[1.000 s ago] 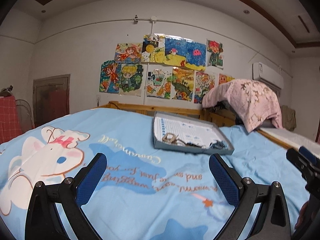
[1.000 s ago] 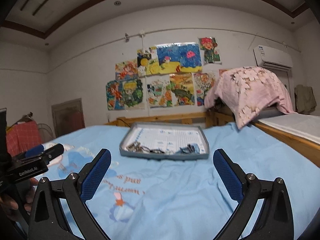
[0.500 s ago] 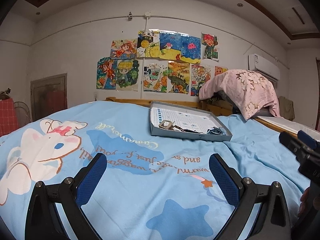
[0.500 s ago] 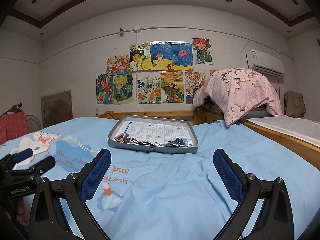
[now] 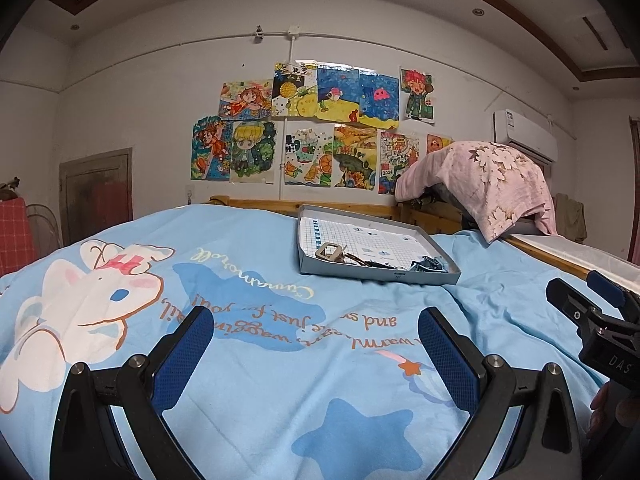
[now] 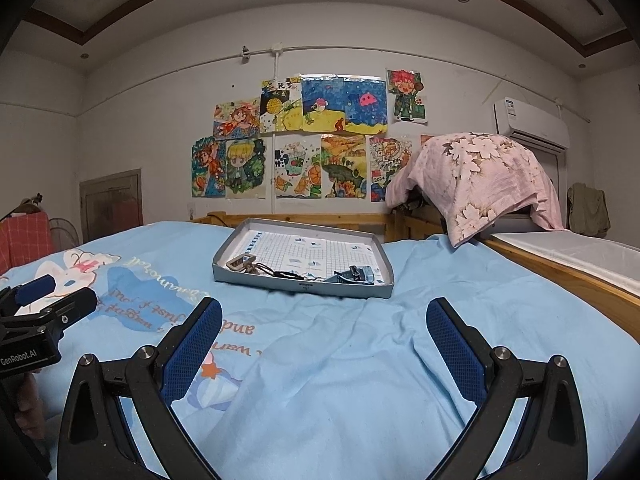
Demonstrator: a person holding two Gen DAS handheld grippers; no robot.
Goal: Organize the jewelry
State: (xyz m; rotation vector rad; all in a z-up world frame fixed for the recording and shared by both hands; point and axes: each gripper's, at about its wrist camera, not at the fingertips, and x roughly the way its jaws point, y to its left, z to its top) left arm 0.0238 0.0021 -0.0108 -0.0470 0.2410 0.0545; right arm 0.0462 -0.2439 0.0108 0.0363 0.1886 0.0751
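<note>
A shallow grey tray [image 5: 384, 278] [image 6: 302, 286] lies on the light blue bedspread [image 5: 248, 264] [image 6: 460, 292], with jewelry along its near side: a metal square buckle piece [image 5: 330, 252] [image 6: 240, 262], dark cords [image 5: 362, 260] [image 6: 280, 273] and a blue-dark bunch [image 5: 430, 265] [image 6: 358, 275]. My left gripper [image 5: 316, 342] is open and empty, low over the bed, well short of the tray. My right gripper [image 6: 324, 334] is open and empty, also short of the tray. Each gripper shows at the edge of the other's view [image 5: 592, 312] [image 6: 44, 300].
A wooden bed frame [image 6: 560, 276] runs along the right and behind the tray. A pink floral cloth [image 6: 476, 176] drapes over something at the back right. Drawings [image 6: 304, 140] cover the far wall. A door [image 5: 98, 194] stands at the left.
Both grippers have risen and tilted down a little, so the tray sits lower in view and its inside shows more. Both stayed open.
</note>
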